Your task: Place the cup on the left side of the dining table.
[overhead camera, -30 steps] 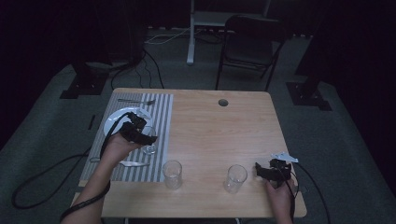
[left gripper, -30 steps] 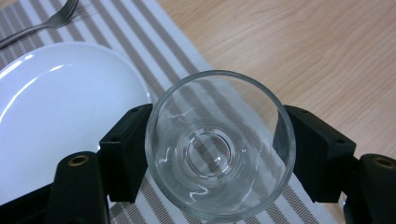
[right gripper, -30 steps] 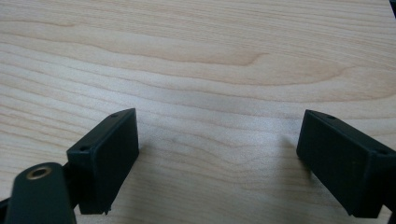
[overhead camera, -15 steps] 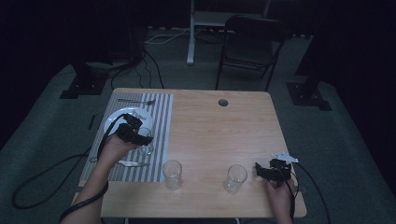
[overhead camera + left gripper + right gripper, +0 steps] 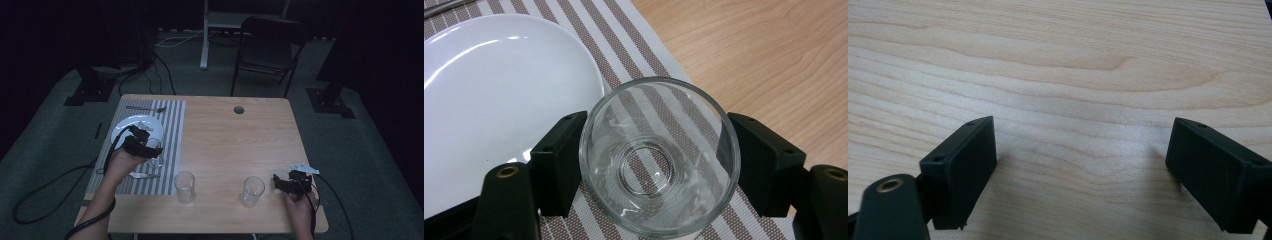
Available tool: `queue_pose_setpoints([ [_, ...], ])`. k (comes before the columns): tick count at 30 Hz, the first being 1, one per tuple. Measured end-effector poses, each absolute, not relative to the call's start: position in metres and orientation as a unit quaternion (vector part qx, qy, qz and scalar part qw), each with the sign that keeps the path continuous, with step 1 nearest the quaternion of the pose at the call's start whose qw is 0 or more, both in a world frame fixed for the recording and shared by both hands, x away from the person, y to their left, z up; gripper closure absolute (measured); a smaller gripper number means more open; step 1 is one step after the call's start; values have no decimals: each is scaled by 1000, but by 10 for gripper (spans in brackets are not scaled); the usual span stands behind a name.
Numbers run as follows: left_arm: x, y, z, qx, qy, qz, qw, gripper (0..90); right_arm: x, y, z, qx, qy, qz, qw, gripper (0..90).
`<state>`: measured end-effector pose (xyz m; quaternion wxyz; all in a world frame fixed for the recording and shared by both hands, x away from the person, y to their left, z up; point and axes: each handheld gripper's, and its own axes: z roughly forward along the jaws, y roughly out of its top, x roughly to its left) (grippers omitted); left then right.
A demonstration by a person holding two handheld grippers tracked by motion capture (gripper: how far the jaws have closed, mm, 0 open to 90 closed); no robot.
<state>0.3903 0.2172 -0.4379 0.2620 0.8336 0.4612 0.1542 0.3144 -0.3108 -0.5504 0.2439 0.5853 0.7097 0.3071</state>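
A clear drinking glass (image 5: 644, 172) stands upright between the jaws of my left gripper (image 5: 658, 150), both pads pressing its sides; the gripper is shut on it. In the high view this gripper (image 5: 148, 148) and the glass (image 5: 155, 152) are over the striped placemat (image 5: 170, 125), at the near right edge of the white plate (image 5: 131, 127). Whether the glass rests on the mat I cannot tell. My right gripper (image 5: 278, 183) lies near the table's front right corner, and its jaws (image 5: 1083, 150) stand open over bare wood.
Two more empty glasses (image 5: 184, 186) (image 5: 251, 190) stand along the front of the wooden table (image 5: 235, 140). A fork (image 5: 146, 108) lies at the mat's far end, another piece of cutlery (image 5: 142, 175) at its near end. A round hole (image 5: 239, 109) marks the tabletop's back.
The left hand with the glass has shifted slightly beside the plate. The right hand has kept still.
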Motion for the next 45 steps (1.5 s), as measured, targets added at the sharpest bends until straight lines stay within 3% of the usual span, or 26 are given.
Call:
queue_pose_setpoints([
  [4,388,218,-436,827,466,157,273,279,314,-311,-550,585,710,307,244,125],
  [6,387,218,-435,827,465,158,273,213,314,-311,-550,585,709,307,244,125],
  [13,383,222,-436,818,472,160,287,202,314,-311,-550,585,710,307,244,125],
  [16,382,226,-438,812,482,158,289,159,314,-311,-550,585,710,307,244,125],
  [17,381,227,-439,810,486,160,286,98,314,-311,-550,585,710,307,244,125],
  [21,379,234,-442,802,495,157,294,90,314,-311,-550,585,710,307,244,125],
  [23,378,237,-444,799,503,144,296,1,314,-311,-550,585,710,307,244,125],
  [36,353,252,-455,772,521,190,311,2,314,-311,-550,585,710,307,244,125],
  [45,341,266,-473,757,547,192,301,1,314,-311,-550,585,710,307,244,125],
])
